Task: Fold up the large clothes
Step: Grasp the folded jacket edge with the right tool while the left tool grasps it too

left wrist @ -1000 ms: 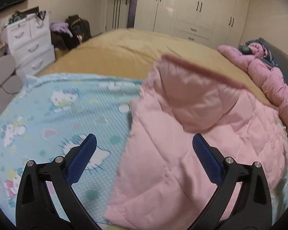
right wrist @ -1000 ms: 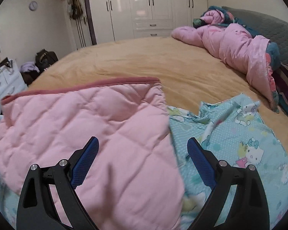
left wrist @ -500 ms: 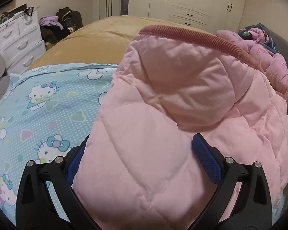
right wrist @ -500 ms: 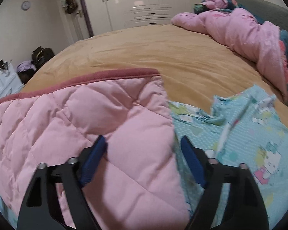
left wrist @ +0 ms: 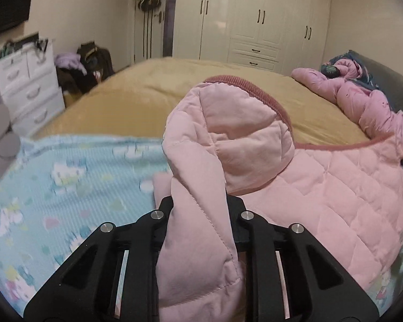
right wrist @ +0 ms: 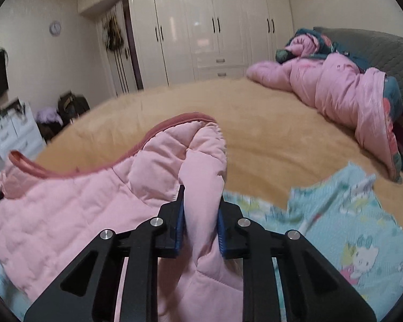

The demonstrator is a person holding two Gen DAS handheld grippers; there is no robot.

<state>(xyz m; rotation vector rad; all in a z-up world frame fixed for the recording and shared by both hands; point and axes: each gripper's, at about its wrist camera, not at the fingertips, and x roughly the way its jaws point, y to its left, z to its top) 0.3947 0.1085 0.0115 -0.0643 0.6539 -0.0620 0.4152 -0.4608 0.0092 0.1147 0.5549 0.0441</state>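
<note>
Both tools have clamped the pink jacket (left wrist: 322, 187), hiding left pads.

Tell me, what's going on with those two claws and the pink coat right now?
Left gripper shut on pink jacket. Right gripper shut on it too. Jacket edge lifted off blue cartoon sheet. Nothing in the way.

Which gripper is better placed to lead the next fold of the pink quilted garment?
Neither clearly: left gripper and right gripper are each shut on a lifted edge of the pink quilted garment. The fold probably needs both together.
</note>
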